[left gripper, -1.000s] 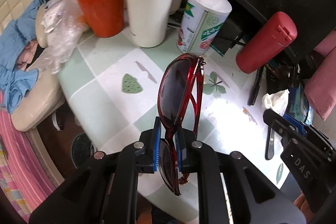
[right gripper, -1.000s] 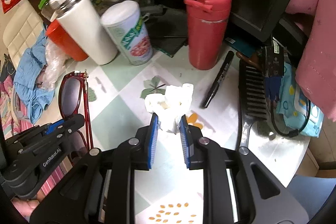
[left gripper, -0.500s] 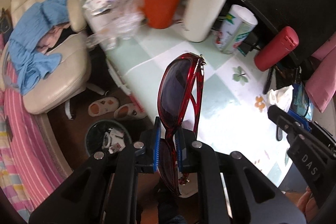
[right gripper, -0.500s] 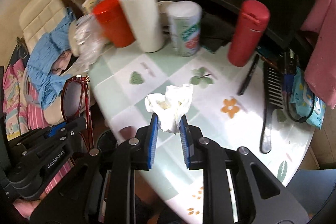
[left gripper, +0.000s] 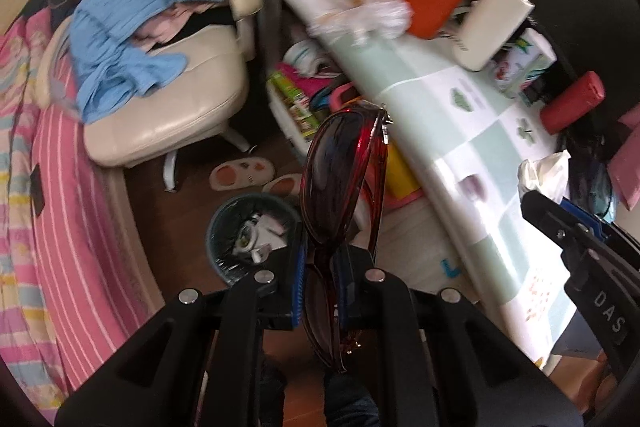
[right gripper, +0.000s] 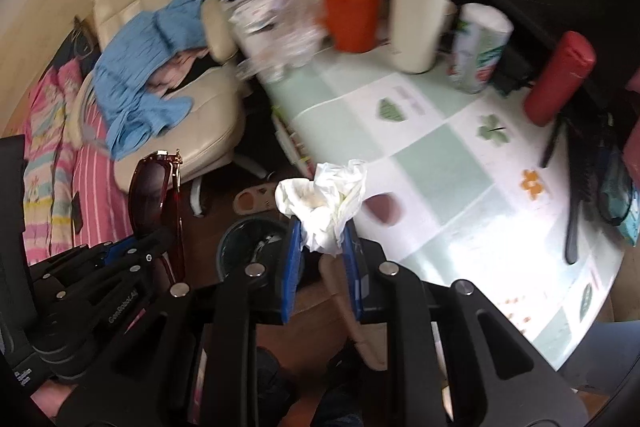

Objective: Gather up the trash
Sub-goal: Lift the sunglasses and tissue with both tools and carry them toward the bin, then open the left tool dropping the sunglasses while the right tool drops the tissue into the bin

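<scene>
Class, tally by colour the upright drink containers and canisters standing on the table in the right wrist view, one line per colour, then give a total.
Orange: 1, the orange cup
White: 1, the white flask
Green-and-white: 1, the printed canister
Dark red: 1, the red flask
Total: 4

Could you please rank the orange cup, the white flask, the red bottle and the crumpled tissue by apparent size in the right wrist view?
1. white flask
2. orange cup
3. red bottle, crumpled tissue: look alike; the tissue is nearer, so unsure.

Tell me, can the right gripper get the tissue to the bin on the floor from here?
Probably yes. The right gripper, shut on the tissue, is past the table edge, with the open bin just below and left. Nothing shows between them; the left gripper with the sunglasses sits off to the side.
</scene>
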The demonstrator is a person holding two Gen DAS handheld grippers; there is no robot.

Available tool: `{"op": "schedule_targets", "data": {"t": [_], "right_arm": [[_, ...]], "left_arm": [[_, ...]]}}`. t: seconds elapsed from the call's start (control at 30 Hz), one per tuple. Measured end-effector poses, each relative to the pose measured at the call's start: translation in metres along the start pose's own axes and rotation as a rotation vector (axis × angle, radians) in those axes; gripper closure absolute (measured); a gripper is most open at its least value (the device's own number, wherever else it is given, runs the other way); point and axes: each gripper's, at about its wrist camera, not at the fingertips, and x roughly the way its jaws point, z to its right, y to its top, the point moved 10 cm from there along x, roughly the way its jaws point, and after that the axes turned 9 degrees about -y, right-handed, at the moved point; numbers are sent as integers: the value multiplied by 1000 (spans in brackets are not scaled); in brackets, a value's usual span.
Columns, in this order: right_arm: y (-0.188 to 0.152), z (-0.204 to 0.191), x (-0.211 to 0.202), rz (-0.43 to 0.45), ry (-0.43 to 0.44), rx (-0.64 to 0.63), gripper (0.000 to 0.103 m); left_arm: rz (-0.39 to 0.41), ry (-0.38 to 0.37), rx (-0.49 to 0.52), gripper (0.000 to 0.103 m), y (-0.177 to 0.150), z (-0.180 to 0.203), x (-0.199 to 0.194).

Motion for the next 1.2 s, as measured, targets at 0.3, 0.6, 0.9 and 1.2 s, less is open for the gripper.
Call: {"op": "schedule_targets", "data": {"t": [0.3,0.6,0.9,1.2], "right_arm": [[-39,-88,35,-48,37,-108,82],[-76,-150,113,-97,56,-190,82],[-116,-185,228,-147,62,-255,82],[-144,-203,331,-174,60,-293,82]], "left_arm": [[-43,32,-81,90,-43,-87,17],[-82,45,-125,91,-74,-154,83],[-111,46,-170,90,-103,-211,190],[-137,53,-214,90,-129,-256,293]]}}
